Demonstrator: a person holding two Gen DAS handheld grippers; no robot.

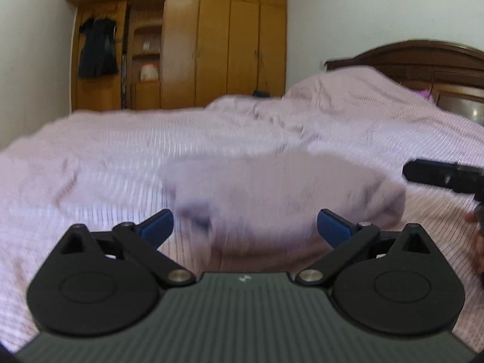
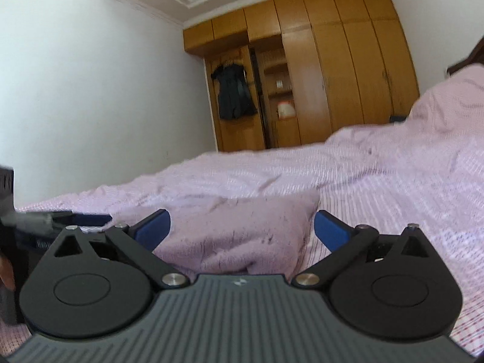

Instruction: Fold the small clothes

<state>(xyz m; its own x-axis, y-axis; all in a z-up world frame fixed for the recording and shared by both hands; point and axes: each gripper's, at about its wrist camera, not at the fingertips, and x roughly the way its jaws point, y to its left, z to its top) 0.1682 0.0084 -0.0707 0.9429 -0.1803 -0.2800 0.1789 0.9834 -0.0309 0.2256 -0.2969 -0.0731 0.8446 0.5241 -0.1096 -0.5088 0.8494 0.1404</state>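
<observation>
Bed [image 2: 393, 175] under pink striped cover, small lilac garment [image 2: 239, 236] lying on it

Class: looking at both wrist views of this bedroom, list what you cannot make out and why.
- Small lilac garment: motion-blurred in the left wrist view, so its type and folds are unreadable.
- Right gripper: cut off by that view's right edge.
- Shelf items in the wardrobe: too small in the right wrist view.

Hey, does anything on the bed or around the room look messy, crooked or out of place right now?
Only small things: the pink bedspread is rumpled, and the lilac garment lies on it with creases. A dark dress hangs on the wardrobe front. Nothing looks spilled or damaged.
</observation>
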